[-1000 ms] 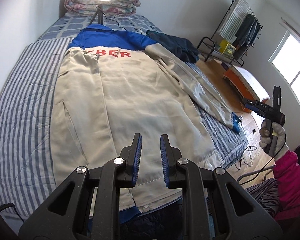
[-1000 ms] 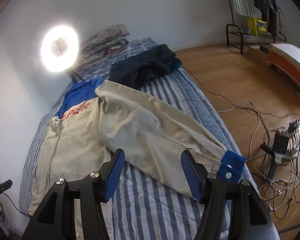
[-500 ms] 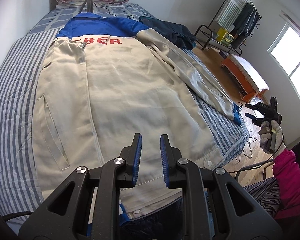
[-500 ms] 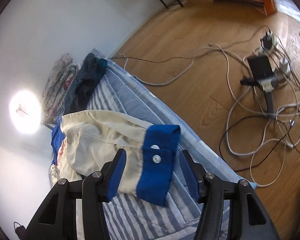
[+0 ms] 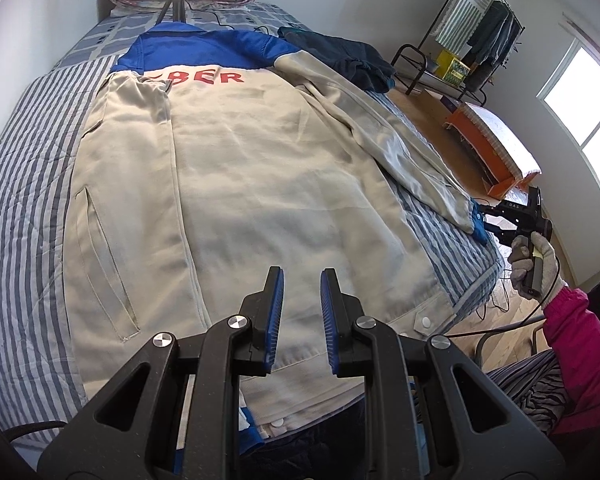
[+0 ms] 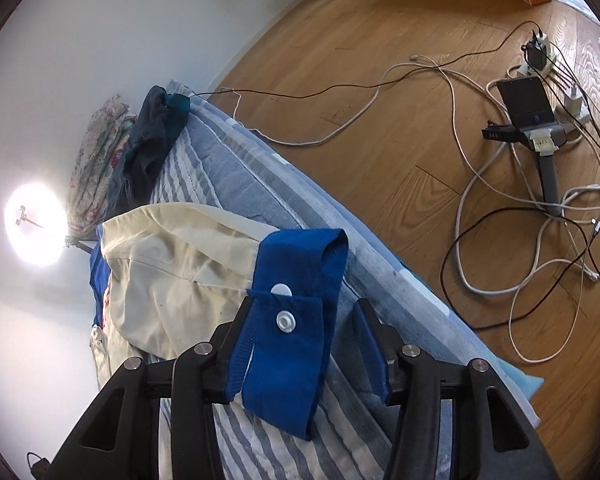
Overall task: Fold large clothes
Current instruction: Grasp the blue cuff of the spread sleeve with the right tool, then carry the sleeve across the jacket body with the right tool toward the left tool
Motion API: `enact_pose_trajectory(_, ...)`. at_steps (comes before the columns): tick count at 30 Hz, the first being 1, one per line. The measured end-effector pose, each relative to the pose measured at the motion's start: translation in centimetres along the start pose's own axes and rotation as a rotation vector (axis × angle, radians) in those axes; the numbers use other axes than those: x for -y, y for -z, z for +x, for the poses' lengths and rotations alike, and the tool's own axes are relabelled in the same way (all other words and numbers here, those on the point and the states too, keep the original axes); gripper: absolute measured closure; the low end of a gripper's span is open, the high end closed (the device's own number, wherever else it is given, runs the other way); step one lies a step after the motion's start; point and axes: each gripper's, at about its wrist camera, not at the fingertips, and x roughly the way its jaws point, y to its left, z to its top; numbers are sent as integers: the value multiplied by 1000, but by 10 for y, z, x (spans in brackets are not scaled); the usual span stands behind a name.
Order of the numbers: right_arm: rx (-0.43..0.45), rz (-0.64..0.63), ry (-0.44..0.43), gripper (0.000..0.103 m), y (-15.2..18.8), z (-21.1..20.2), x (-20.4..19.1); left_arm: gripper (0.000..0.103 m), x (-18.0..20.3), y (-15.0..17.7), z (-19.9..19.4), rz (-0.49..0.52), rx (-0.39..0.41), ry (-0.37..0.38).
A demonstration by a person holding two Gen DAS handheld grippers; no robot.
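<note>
Right wrist view: right gripper (image 6: 300, 344) closing around the blue cuff (image 6: 296, 320), not yet pinching; thick fold could slip out. Left gripper (image 5: 301, 312) narrow, empty.

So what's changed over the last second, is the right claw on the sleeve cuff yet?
The right claw swung down from above the spread sleeve to its end, and the blue cuff now sits between its fingers, which are closing; a firm grip isn't evident yet. The left claw hovers over the jacket hem as before, narrow gap, holding nothing. The jacket, the dark garment and the bed look unchanged.
</note>
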Motion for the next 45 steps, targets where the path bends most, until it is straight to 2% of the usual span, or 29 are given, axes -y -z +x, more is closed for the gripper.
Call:
enact_pose_trajectory(3, 15, -13, -2, 56, -2, 6, -4, 86, -2, 2, -1, 3, -1, 0)
enact_pose_trajectory(4, 19, -24, 10, 66, -2, 7, -6, 86, -2, 2, -1, 8, -2, 2)
enact_pose_trajectory(5, 23, -33, 18, 71, -2, 7, -8, 86, -1, 2, -1, 9, -1, 2)
enact_pose_trajectory(7, 45, -56, 38, 94, -1, 2, -15, 86, -2, 3, -3, 13, 1, 3)
enact_pose_trajectory(9, 70, -84, 33, 100, 0, -6, -24, 86, -4, 3, -4, 7, 4, 3)
enact_pose_trajectory(16, 154, -393, 100, 102, 37, -43, -103, 86, -12, 1, -12, -24, 25, -1)
enact_pose_trajectory(21, 175, -567, 43, 102, 78, -64, -156, 86, -18, 1, -18, -51, 36, -2)
enact_pose_trajectory(27, 138, -748, -31, 102, 136, -74, -208, 86, -30, -8, -27, -125, 46, 14)
enact_pose_trajectory(30, 98, -847, -54, 102, 166, -71, -233, 86, -36, -14, -36, -153, 54, 13)
enact_pose_trajectory(37, -88, -1146, -61, 102, 254, -39, -280, 86, -46, -16, -50, -172, 102, -5)
enact_pose_trajectory(41, -191, -1265, -82, 102, 298, -15, -283, 86, -60, -6, -36, -237, 89, 19)
enact_pose_trajectory(45, -295, -1306, -132, 102, 324, 3, -274, 86, -61, 0, -15, -263, 39, 43)
